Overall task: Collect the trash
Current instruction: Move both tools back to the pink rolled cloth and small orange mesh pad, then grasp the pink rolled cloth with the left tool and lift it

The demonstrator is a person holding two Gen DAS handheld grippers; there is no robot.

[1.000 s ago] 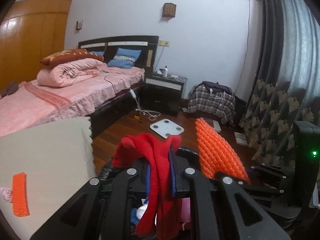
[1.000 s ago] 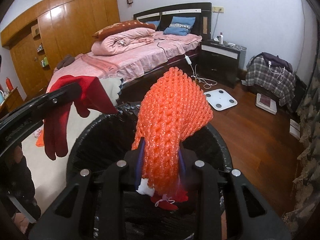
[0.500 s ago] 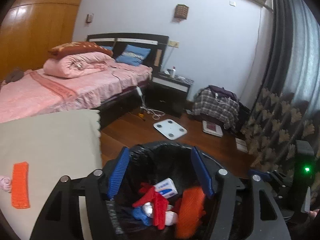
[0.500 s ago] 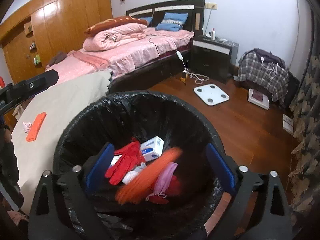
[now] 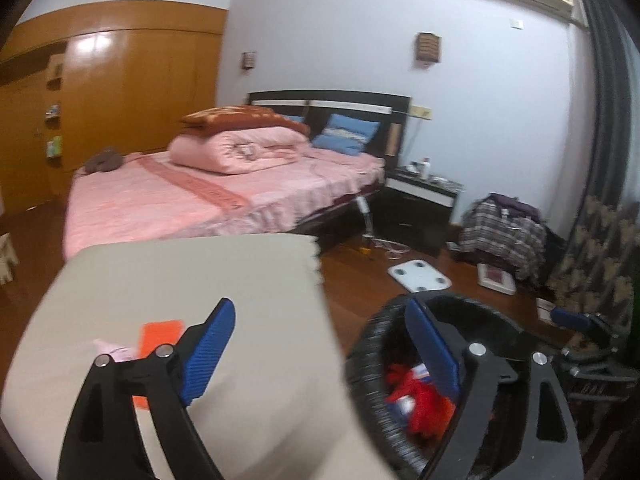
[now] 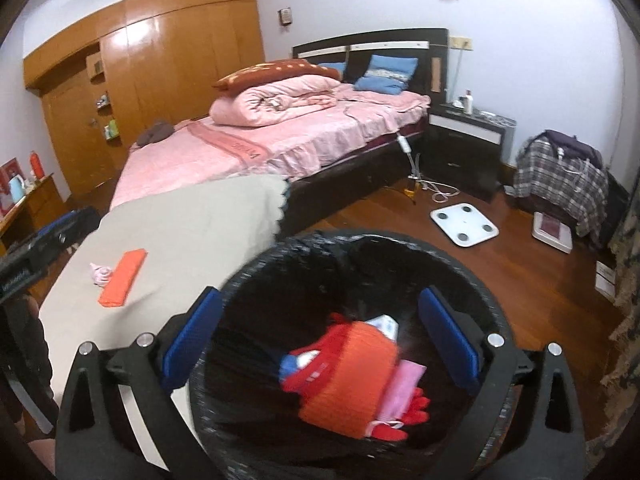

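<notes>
**Both grippers empty, trash lying in the bin**

The right gripper [image 6: 320, 344] hangs over the black-lined bin [image 6: 452, 256], its blue-padded jaws spread wide and holding nothing. Straight below and between those jaws lie an orange mesh piece [image 6: 352, 376], a red glove [image 6: 404, 408], a pink item [image 6: 400, 384] and a small white box [image 6: 386, 325], all heaped on the bin's bottom.

The left gripper [image 5: 320, 352] also has its jaws spread and empty. Its right jaw stands over the bin's rim, its left jaw over the beige-covered worktop [image 5: 200, 272]. Just beyond the left jaw, an orange strip [image 5: 160, 334] lies flat on the worktop, with a small pink scrap [image 5: 116, 354] touching its left side. The bin stands just beside the worktop's right edge.
</notes>
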